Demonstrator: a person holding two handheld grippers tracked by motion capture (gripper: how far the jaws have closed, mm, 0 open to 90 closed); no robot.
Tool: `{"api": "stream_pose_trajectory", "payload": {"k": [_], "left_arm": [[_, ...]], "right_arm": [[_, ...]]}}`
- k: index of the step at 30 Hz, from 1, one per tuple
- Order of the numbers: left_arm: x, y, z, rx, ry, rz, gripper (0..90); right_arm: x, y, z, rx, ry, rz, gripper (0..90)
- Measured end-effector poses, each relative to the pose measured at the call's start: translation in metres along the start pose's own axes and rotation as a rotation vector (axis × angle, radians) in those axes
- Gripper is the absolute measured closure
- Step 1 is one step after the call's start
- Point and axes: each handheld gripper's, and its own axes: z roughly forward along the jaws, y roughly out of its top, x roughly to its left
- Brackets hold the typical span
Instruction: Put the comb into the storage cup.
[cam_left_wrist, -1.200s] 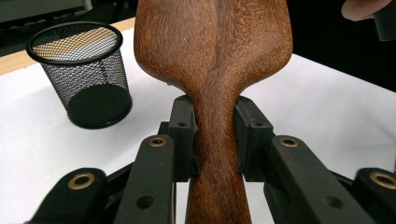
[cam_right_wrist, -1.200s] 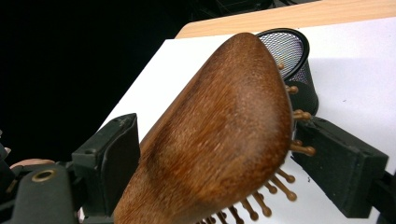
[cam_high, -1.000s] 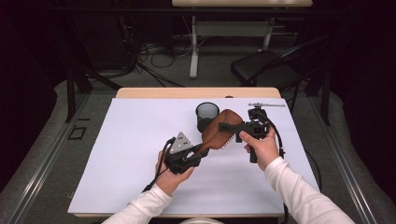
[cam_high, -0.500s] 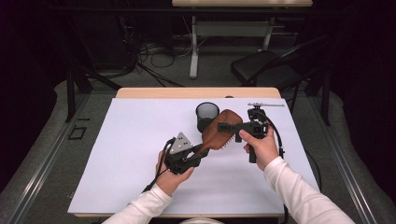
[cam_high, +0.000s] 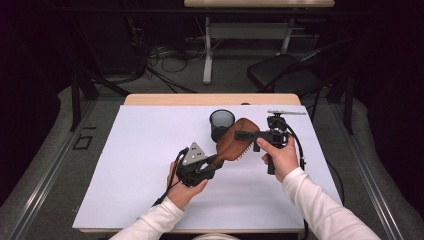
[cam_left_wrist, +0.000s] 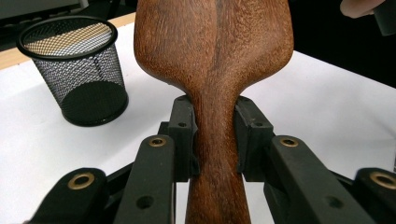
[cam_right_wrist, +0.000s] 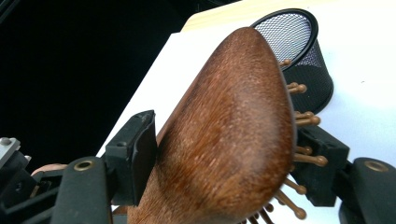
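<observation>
From above, the left gripper (cam_high: 212, 162) and right gripper (cam_high: 241, 135) share the wooden hairbrush (cam_high: 235, 141) beside the mesh cup (cam_high: 221, 124); the left gripper view shows its jaws clamped on the neck, the right gripper view its jaws straddling the head, apparently mid-handover, so one must let go.

High view overhead; gripper views close, sharing hairbrush (cam_left_wrist: 215, 56)

Overall light: the white table cover (cam_high: 150, 150) is evenly bright; the room beyond it is dim to black.
Shadows: soft and faint around the mesh cup (cam_high: 221, 125), with no hard edges.
Glare: the cover beside the cup washes out in both gripper views.
Focus: the hairbrush (cam_left_wrist: 215, 60) grain is sharp; the nearest jaw parts are soft.
High view: slightly grainy.
</observation>
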Motion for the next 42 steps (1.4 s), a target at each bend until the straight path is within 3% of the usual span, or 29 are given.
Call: {"api": "stream_pose_trajectory", "payload": {"k": [11,20,34,42], "left_arm": [[0.0005,-0.0006,-0.0002,-0.003,0.003,-0.005,71.9],[0.0026,-0.0025,0.0010,0.004,0.011,0.005,72.0],[0.0039,-0.0056,0.0044,0.015,0.013,0.011,72.1],[0.0040,-0.0067,0.0051,0.021,0.015,0.014,72.1]], "right_arm": [[0.0019,-0.0003,-0.0025,-0.020,0.024,0.006,34.8],[-0.0019,0.0019,-0.0030,-0.026,0.072,0.061,41.0],[-0.0004,0.0011,-0.0025,-0.025,0.086,0.054,44.3],[0.0003,0.0018,-0.0027,-0.032,0.108,0.073,46.9]]}}
